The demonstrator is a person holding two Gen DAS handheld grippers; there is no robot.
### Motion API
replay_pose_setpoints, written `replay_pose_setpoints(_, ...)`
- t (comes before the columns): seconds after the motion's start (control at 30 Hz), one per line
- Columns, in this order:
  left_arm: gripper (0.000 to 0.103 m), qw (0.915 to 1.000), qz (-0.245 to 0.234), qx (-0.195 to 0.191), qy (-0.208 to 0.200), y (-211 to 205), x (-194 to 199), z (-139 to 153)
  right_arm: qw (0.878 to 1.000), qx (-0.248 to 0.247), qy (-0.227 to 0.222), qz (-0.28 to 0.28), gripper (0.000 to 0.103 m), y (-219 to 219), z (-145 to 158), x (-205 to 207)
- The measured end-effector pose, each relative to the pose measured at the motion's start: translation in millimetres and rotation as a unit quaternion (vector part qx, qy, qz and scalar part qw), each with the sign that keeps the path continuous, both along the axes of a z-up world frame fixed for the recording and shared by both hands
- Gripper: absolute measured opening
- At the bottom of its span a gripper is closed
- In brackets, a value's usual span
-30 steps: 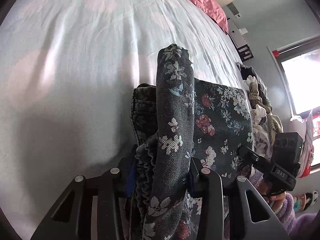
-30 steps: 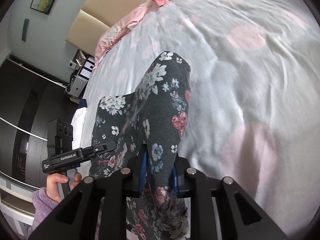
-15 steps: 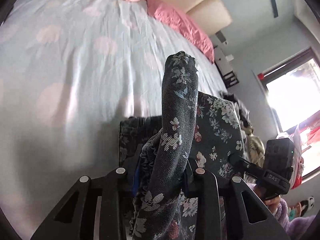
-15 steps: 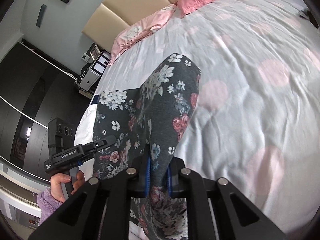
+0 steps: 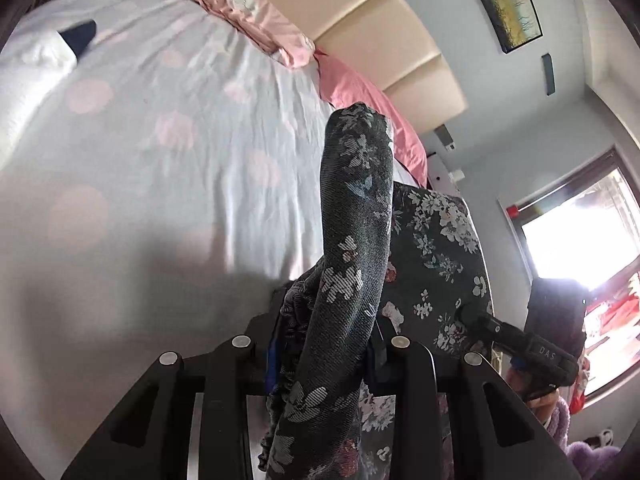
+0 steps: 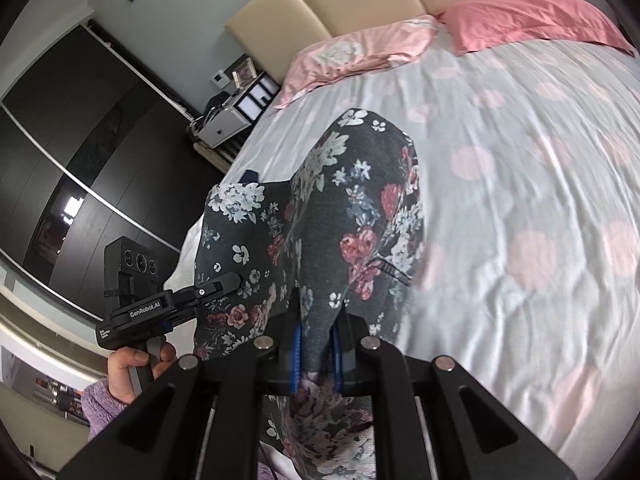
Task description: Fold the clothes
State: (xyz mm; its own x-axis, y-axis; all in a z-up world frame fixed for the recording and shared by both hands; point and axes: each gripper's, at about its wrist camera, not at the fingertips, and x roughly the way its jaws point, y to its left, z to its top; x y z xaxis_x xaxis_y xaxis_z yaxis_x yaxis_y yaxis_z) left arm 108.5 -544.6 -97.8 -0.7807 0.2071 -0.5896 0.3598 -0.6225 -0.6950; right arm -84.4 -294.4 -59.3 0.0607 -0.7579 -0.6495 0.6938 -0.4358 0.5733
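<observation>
A dark floral garment [image 5: 436, 256] hangs stretched between my two grippers above the bed. My left gripper [image 5: 324, 356] is shut on one bunched edge of it, which sticks up past the fingers. My right gripper [image 6: 316, 344] is shut on the other edge of the garment [image 6: 360, 216]. The right gripper shows in the left wrist view [image 5: 532, 344] at the right, and the left gripper shows in the right wrist view [image 6: 160, 304] at the left, held in a hand with a purple sleeve.
The bed [image 5: 168, 168] has a white sheet with pale pink dots [image 6: 520, 200]. Pink pillows [image 6: 520, 20] and a beige headboard [image 5: 380, 20] lie at the far end. A dark wardrobe [image 6: 80, 152] and a nightstand [image 6: 236, 116] stand left; a window [image 5: 580, 248] is right.
Both grippers have lifted and tilted upward with the garment; the headboard, pillows and walls now show, and the garment hangs higher above the sheet.
</observation>
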Motion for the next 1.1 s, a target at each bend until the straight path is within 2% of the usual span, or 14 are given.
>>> replay_pose_setpoints(0.13,0.032,0.9992,0.019,-0.034,0.001,-31.8,35.0,44.5,0.999,-0.013,-0.009,0.034,0.011,-44.6,20.5,16.2)
replay_pose_setpoints(0.27,0.032,0.9976,0.042,-0.056,-0.003,-57.5,64.3,72.8,0.998,-0.015,-0.01,0.062,0.011,-80.9,41.8,36.3)
replay_pose_setpoints(0.4,0.032,0.9977,0.057,-0.036,0.014,-71.5,83.6,70.8,0.996,-0.018,-0.011,0.089,0.01,-113.8,61.4,54.8)
replay_pose_setpoints(0.47,0.032,0.9982,0.054,-0.018,0.017,-73.6,81.9,60.7,0.996,-0.018,-0.014,0.091,0.01,-112.6,59.5,55.4)
replay_pose_setpoints(0.6,0.032,0.9997,0.022,0.008,-0.003,-62.3,53.8,26.1,0.997,0.012,-0.037,0.071,0.01,-95.6,28.0,43.2)
replay_pose_setpoints(0.73,0.032,0.998,-0.02,0.053,-0.027,-33.6,7.1,-25.1,0.996,0.058,-0.072,0.017,0.01,-53.3,-30.4,12.5)
replay_pose_setpoints(0.93,0.032,0.995,-0.052,0.054,-0.067,-7.4,-42.1,-64.4,0.984,0.088,-0.147,-0.052,0.01,14.5,-109.1,-38.6)
replay_pose_setpoints(1.03,0.032,0.9926,-0.067,0.052,-0.087,5.0,-65.8,-82.8,0.981,0.108,-0.151,-0.057,0.015,26.7,-130.0,-45.8)
replay_pose_setpoints(1.1,0.032,0.9907,-0.077,0.051,-0.099,13.3,-81.7,-95.1,0.981,0.128,-0.132,-0.059,0.023,31.2,-137.2,-46.4)
